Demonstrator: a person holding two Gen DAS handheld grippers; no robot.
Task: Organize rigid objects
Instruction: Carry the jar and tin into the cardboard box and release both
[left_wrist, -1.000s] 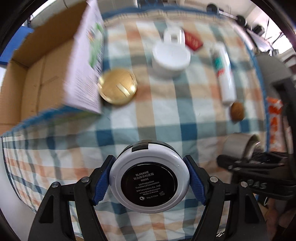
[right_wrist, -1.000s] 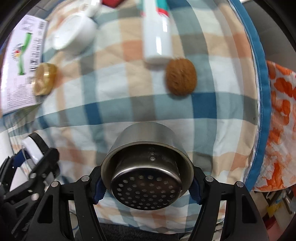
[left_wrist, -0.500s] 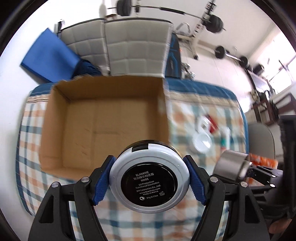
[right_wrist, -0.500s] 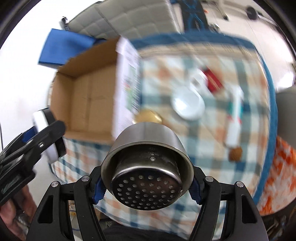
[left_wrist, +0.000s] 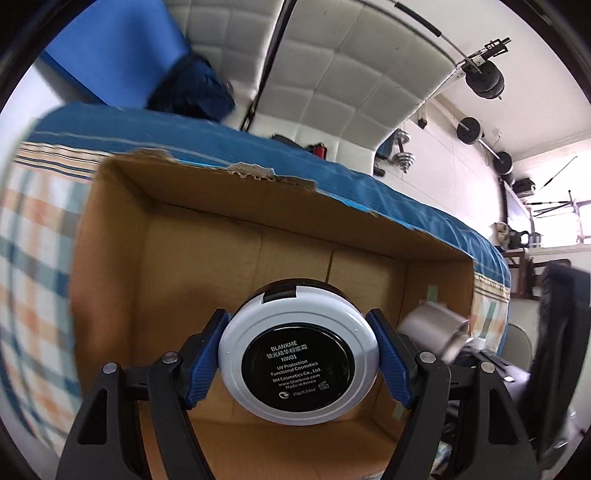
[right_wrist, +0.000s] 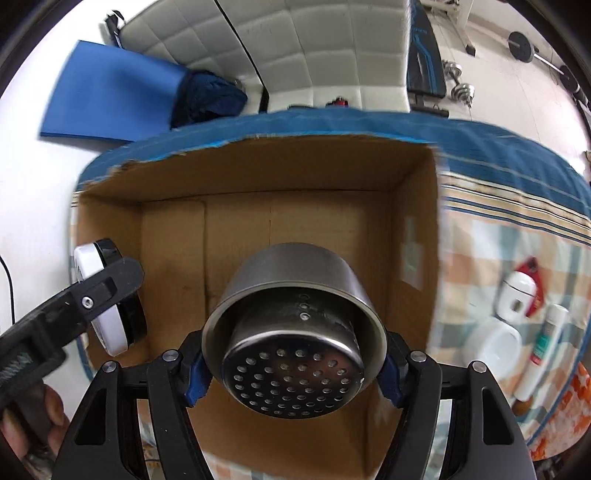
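My left gripper (left_wrist: 298, 360) is shut on a round white and black cosmetic compact (left_wrist: 298, 356) and holds it over the open cardboard box (left_wrist: 207, 236). My right gripper (right_wrist: 293, 363) is shut on a steel strainer cup (right_wrist: 295, 332) with a perforated bottom, also held over the box (right_wrist: 295, 184). The compact (right_wrist: 107, 295) and the left gripper show at the left of the right wrist view. The steel cup (left_wrist: 432, 328) shows blurred at the right of the left wrist view. The box's floor looks bare where it shows.
On the checked cloth (right_wrist: 480, 240) right of the box lie a white bowl (right_wrist: 493, 345), a white device (right_wrist: 515, 295) on a red packet (right_wrist: 532, 269), and a white tube (right_wrist: 543, 350). Behind the table are white padded panels (right_wrist: 314, 48), a blue mat (right_wrist: 110, 96) and weights.
Both grippers rose from the cloth and swung left to the box, tilting forward and closing in over its opening. Each kept hold of its object.
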